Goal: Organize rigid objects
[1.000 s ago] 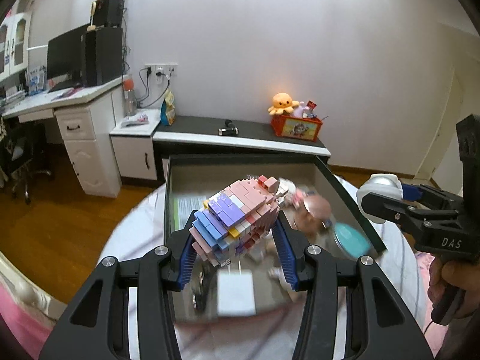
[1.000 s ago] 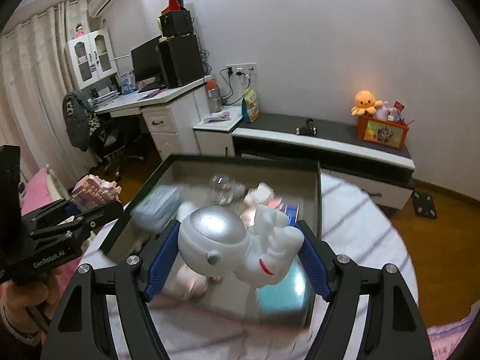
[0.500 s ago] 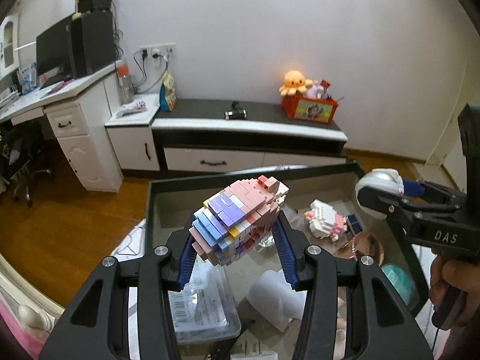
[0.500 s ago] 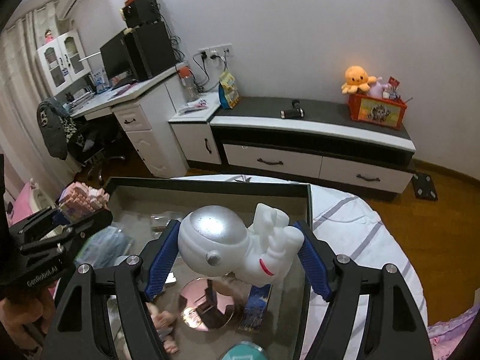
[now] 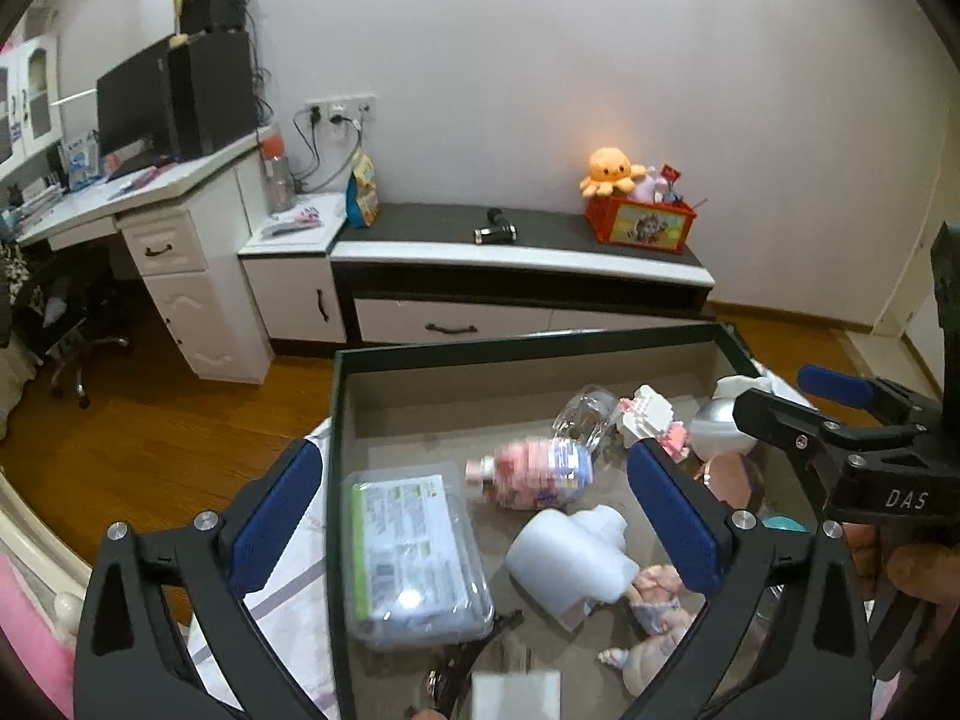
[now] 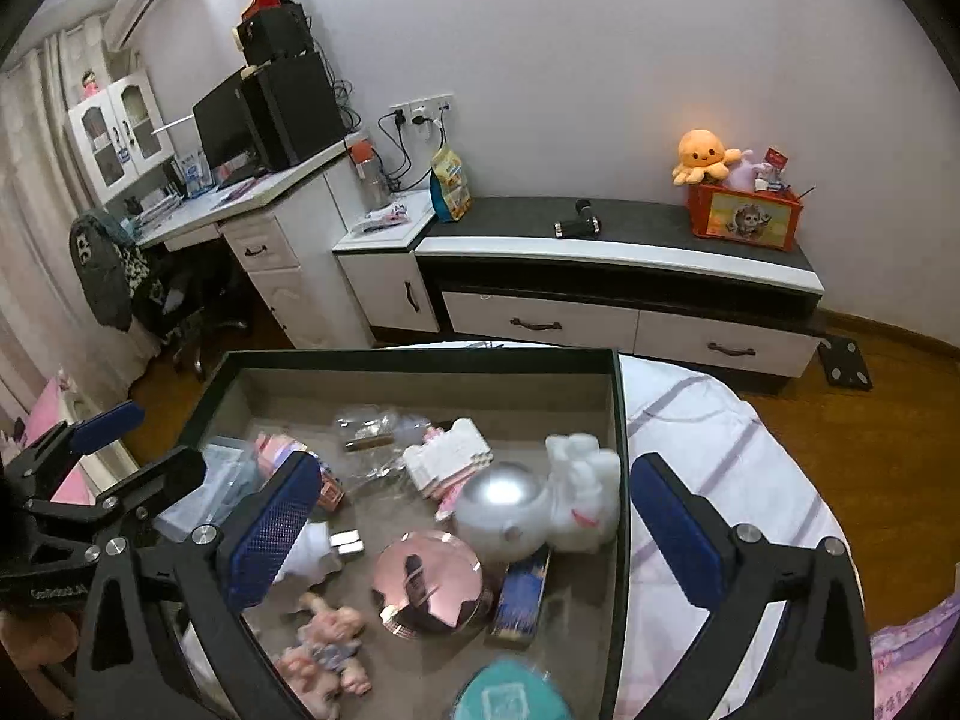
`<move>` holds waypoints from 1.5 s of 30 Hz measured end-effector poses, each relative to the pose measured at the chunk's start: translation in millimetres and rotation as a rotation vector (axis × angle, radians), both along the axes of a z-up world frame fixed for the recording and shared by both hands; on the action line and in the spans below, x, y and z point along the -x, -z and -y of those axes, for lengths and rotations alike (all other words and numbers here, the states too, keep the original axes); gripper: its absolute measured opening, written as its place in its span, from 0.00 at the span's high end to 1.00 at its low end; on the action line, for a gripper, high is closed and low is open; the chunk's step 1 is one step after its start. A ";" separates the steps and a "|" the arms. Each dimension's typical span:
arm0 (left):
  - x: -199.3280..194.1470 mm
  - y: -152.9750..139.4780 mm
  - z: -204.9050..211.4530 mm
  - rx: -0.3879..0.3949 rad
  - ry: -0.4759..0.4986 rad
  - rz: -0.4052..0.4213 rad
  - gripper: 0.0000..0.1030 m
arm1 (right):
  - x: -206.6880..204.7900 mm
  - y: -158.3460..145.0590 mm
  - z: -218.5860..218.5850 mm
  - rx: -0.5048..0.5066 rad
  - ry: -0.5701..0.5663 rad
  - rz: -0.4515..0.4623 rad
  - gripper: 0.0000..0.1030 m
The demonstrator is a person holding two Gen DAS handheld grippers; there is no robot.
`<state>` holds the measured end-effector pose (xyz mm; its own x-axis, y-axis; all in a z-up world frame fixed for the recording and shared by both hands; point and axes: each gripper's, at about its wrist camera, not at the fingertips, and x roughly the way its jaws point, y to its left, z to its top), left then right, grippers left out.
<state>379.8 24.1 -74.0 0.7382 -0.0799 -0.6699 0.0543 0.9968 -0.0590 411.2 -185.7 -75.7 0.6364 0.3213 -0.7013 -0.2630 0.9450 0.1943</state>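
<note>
Two views, left wrist first: the left gripper (image 5: 474, 501) has its jaws opening, nothing pressed between the pads. The pink block figure (image 5: 531, 471) shows blurred just ahead of it, inside the dark tray (image 5: 522, 347), beside a clear packet (image 5: 411, 555). In the right wrist view, the right gripper (image 6: 471, 525) is likewise opening wide, and the silver-helmeted astronaut (image 6: 534, 507) sits between the spread fingers, untouched, over the tray floor by a pink round lid (image 6: 429, 585). Both toys look mid-drop; either could bounce, topple onto neighbours, or shed bricks.
</note>
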 end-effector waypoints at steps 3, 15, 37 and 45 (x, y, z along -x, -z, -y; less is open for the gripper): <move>16.0 -10.6 -2.5 -0.006 -0.012 0.023 0.00 | 15.7 -11.3 -1.6 -0.013 0.000 0.020 0.00; 102.1 -49.4 -7.3 0.015 -0.015 0.114 0.00 | 103.2 -49.9 0.6 -0.033 0.012 0.110 0.00; 253.6 -77.3 12.7 -0.004 -0.016 0.216 0.00 | 266.7 -78.9 24.2 -0.048 0.080 0.247 0.00; 279.5 -71.2 12.4 -0.004 -0.048 0.203 0.00 | 285.1 -64.5 21.6 -0.040 0.087 0.232 0.00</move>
